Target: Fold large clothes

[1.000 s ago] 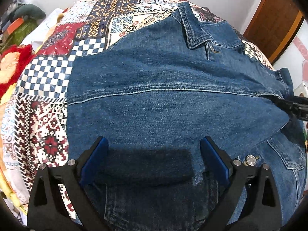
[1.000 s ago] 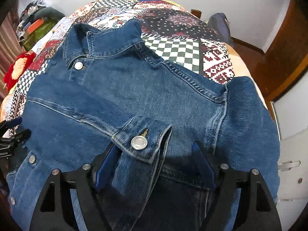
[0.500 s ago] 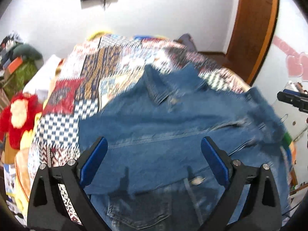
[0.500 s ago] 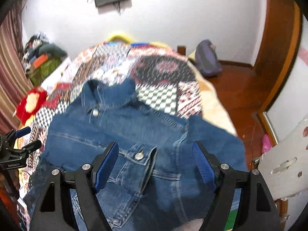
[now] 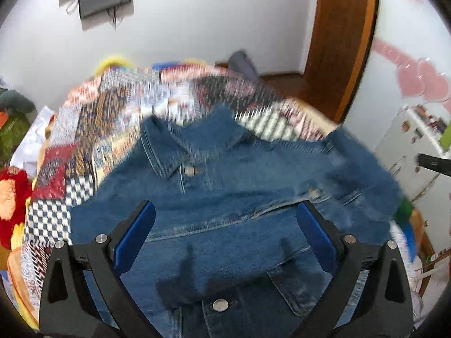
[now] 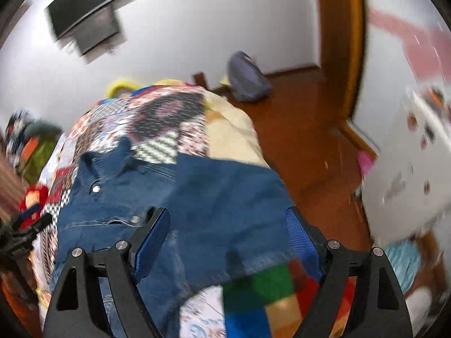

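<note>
A dark blue denim jacket [image 5: 225,211] with metal snap buttons lies spread, front up, across a bed covered by a busy patchwork quilt [image 5: 93,129] of checks and florals. In the left wrist view it fills the middle and lower frame, collar toward the upper centre.

At the far left of that view a red and yellow plush toy [image 5: 11,197] sits by the bed edge. The left gripper [image 5: 225,236], black with blue pads, hangs above the jacket's chest with its jaws spread wide and nothing between them; only its shadow lies on the cloth. At the right edge stands a white cabinet [image 5: 408,152] under pink heart stickers [image 5: 422,84].

In the right wrist view the jacket sits lower left and centre. The right gripper [image 6: 225,239] is likewise wide apart and holding nothing, poised over what seems to be a folded-in sleeve, though blur makes this unsure.

Denim like this is likely heavy and fairly stiff, not slippery, and will hold a crease. The thick hem, shoulder seams or cuffs look the best places to grip; the metal snaps are better avoided.

The quilt is soft and may bunch. Beyond are a white wall with a dark mounted screen [image 6: 84,25], a polished wooden floor [image 6: 304,140], a grey-purple backpack [image 6: 248,79] and a brown door frame [image 6: 338,42].
</note>
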Available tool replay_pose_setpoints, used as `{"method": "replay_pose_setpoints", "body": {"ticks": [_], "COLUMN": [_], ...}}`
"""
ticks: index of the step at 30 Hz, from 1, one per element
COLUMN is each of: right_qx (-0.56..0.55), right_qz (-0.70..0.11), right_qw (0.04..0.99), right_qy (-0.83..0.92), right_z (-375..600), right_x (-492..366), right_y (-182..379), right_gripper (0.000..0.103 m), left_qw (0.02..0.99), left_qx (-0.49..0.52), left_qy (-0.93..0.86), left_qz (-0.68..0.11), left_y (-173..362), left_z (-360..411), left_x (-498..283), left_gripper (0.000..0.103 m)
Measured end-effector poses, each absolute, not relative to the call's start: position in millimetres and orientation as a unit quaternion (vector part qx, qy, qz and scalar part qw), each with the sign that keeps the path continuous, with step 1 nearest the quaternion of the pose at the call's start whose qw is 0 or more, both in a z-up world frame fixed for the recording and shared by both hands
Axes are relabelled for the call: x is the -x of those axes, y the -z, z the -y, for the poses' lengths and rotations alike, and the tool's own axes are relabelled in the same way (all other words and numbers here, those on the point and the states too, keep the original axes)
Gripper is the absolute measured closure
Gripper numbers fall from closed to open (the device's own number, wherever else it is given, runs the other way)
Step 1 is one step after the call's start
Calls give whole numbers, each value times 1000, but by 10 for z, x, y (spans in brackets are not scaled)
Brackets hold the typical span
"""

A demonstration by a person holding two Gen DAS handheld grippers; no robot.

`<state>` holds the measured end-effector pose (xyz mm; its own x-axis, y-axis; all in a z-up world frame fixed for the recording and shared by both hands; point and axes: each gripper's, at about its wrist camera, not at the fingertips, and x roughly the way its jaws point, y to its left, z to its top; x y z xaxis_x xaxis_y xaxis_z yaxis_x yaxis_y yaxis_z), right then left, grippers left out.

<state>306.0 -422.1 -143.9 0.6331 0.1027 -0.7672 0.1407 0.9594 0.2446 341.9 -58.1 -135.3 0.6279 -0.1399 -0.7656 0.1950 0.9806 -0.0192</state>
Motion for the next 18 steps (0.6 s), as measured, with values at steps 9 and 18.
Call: {"method": "replay_pose_setpoints", "body": {"ticks": [9,18], "right_qx": [-292,-339], "right_qz": [-501,-504], "right_qw": [815,794], "right_qy": [18,17], "right_z": [4732,4856], "right_x": [-2910,-3255], "right_y": [2259,2610], "right_gripper": [21,19], "left_qw": [832,833], "left_qx": [41,45], "left_qy": [93,90], "left_qz": [-545,-543], "left_y": [2196,2237], "left_z": [520,529], "left_x": [-3645,-3560], "left_gripper": [2,1]}}
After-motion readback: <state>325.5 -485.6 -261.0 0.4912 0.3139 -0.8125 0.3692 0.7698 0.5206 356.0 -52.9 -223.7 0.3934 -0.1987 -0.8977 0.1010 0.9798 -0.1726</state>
